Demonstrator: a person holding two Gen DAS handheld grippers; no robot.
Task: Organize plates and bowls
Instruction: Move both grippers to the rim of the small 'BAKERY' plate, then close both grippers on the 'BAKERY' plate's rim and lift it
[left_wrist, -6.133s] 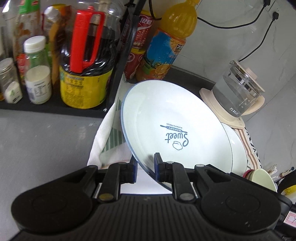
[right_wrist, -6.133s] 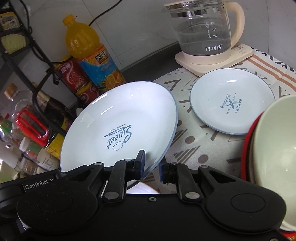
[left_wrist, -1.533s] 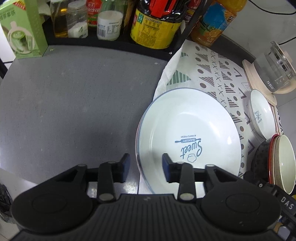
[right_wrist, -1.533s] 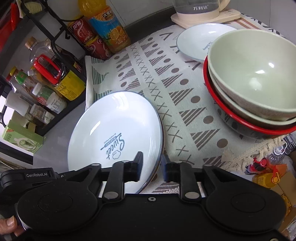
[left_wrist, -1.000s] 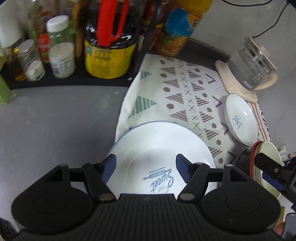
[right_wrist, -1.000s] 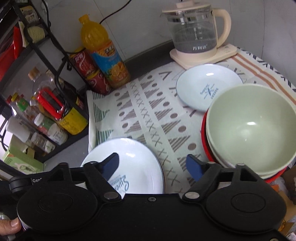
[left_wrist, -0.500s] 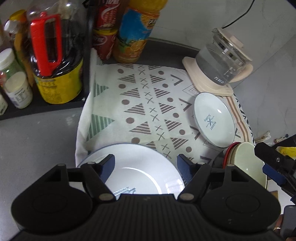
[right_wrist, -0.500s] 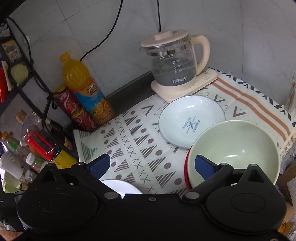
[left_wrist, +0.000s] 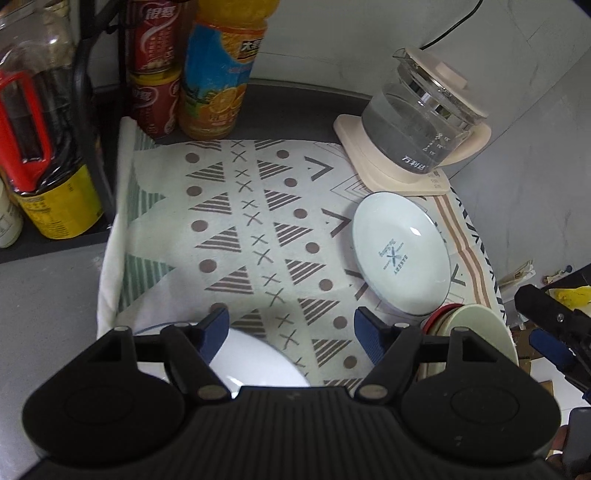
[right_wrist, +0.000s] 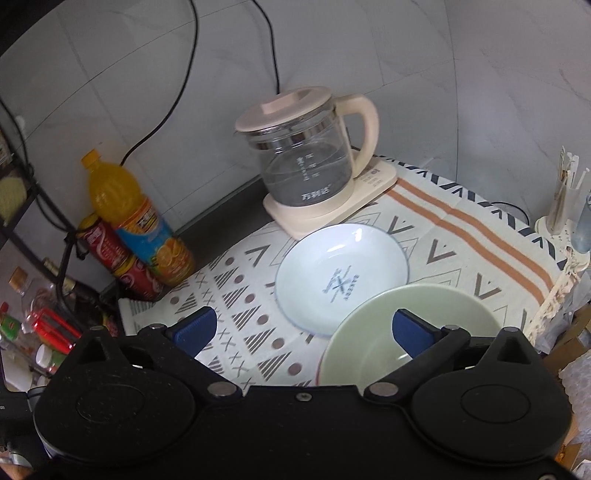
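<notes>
On the patterned cloth (left_wrist: 236, 236) that covers the right part of the table (left_wrist: 44, 295), the small white plate (left_wrist: 400, 254) with a blue printed mark lies flat, just in front of the glass kettle (left_wrist: 421, 125) on its cream base. Beside that plate, toward the camera, a pale green bowl (right_wrist: 413, 328) sits nested in a red-rimmed bowl (left_wrist: 434, 319). The large white plate (left_wrist: 258, 365) rests at the cloth's near left corner, mostly hidden under the left gripper (left_wrist: 291, 325), whose jaws stand wide apart above it with nothing between them. The right gripper (right_wrist: 301, 328) hangs over the cloth and the green bowl's rim, its jaws spread wide and empty. At the cloth's far left corner stand an orange drink bottle (left_wrist: 221, 70) and stacked red cans (left_wrist: 155, 66), next to a black rack (left_wrist: 92, 122) holding a dark bottle with a red handle (left_wrist: 26, 122).
</notes>
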